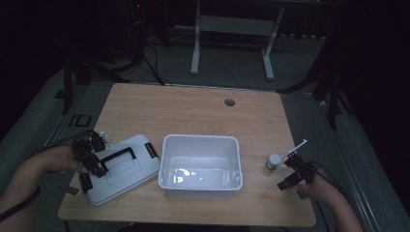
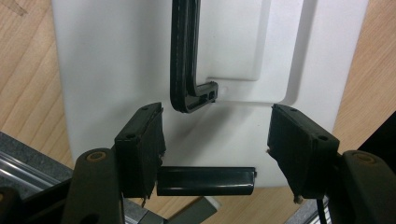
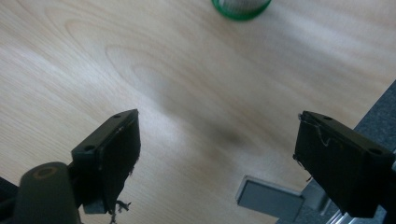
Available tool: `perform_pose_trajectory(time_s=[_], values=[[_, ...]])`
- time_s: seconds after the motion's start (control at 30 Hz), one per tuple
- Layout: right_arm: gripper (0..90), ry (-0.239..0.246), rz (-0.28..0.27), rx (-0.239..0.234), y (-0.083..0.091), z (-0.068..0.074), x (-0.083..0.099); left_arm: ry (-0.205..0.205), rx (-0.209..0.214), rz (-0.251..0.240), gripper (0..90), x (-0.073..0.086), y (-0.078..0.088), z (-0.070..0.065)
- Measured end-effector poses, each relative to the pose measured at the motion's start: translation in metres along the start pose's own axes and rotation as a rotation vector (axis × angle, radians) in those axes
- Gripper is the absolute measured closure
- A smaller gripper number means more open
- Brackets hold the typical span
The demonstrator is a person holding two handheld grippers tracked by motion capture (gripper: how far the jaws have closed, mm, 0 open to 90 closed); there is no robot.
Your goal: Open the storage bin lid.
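Currently sitting on the wooden worktop (image 1: 193,108): a white lid (image 1: 121,169) at the left, a white open bin (image 1: 200,166) in the middle, and a small white-capped jar (image 1: 273,161) at the right. Lying flat just beside the bin's left wall, the lid, with its black carry handle (image 1: 117,155) folded down on top and a black latch (image 1: 152,150) at the end nearest the bin.

Hovering over the lid's near left part, the left tongs (image 1: 92,164), held in a hand coming in from the bottom left. Standing partly open in the left gripper view, the left tongs (image 2: 215,144), with both pads clear of the white surface and nothing pinched between them; showing just beyond the tips, the bent end of the handle (image 2: 187,60), and lying below the gap at the lid's edge, a second black latch (image 2: 205,181).

Hanging over bare wood close to the worktop's right edge, the right tongs (image 1: 294,171), just beside the jar and apart from it. Gaping wide in the right gripper view, the right tongs (image 3: 217,149), holding nothing, with the jar's green-rimmed base (image 3: 241,7) peeking in at the top, well ahead of the tips.
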State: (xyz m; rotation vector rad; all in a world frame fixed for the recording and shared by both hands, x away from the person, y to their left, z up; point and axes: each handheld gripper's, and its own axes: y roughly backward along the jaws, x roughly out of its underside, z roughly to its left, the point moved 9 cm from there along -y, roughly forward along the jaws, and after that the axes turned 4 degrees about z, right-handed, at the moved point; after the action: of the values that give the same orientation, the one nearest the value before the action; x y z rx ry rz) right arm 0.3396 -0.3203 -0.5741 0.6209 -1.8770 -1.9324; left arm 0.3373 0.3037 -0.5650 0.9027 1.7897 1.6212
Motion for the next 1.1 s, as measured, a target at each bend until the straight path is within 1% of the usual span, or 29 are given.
perform_pose_trajectory(time_s=[0.1,0.17,0.2,0.3,0.33,0.53,0.57,0.67,0.7,0.73,0.8,0.87,0.93,1.03,1.1], values=[[13.9,0.011,0.003,0.003,0.005,-0.001,-0.007,0.001,0.006,-0.007,35.7,-0.001,0.0,0.0],[13.9,0.018,0.006,0.0,0.009,-0.001,-0.013,0.009,0.024,-0.028,35.7,-0.002,0.001,0.0],[13.9,0.02,0.007,0.0,0.01,-0.001,-0.015,0.012,0.025,-0.034,35.7,-0.002,0.002,0.001],[13.9,0.029,0.009,0.01,0.012,-0.001,-0.02,0.012,0.021,-0.024,35.7,0.0,0.001,0.001],[13.9,0.038,0.01,0.002,0.014,-0.001,-0.027,0.014,0.018,-0.015,35.7,0.001,0.001,0.001],[13.0,0.07,0.007,-0.002,0.014,0.002,-0.041,0.003,0.016,-0.005,35.7,0.001,0.0,0.0],[13.0,0.071,0.008,-0.006,0.014,0.002,-0.043,0.008,0.019,-0.003,35.7,0.001,-0.001,-0.001],[12.9,0.068,0.008,0.002,0.012,-0.001,-0.051,0.007,0.022,-0.01,35.7,-0.001,-0.002,-0.001],[12.9,0.068,0.008,0.002,0.012,-0.001,-0.051,0.007,0.022,-0.01,35.7,-0.001,-0.002,-0.001],[14.4,0.076,-0.002,0.015,0.012,-0.003,-0.056,0.009,0.035,-0.025,35.7,-0.001,0.0,-0.002],[14.7,0.085,0.002,0.012,0.012,-0.004,-0.059,0.01,0.043,-0.032,35.7,-0.001,0.001,-0.001],[19.8,0.083,-0.002,0.02,0.012,-0.006,-0.064,0.01,0.033,-0.022,35.7,0.0,0.0,0.0],[21.0,0.089,0.004,0.003,0.01,-0.005,-0.067,0.011,0.031,-0.015,35.7,0.0,0.0,0.0],[23.0,0.094,0.017,0.019,0.006,-0.007,-0.073,0.004,0.027,-0.01,35.7,-0.001,-0.002,-0.001],[25.7,0.087,0.019,0.025,0.004,-0.009,-0.077,0.002,0.029,-0.004,35.7,-0.001,-0.003,-0.001]])
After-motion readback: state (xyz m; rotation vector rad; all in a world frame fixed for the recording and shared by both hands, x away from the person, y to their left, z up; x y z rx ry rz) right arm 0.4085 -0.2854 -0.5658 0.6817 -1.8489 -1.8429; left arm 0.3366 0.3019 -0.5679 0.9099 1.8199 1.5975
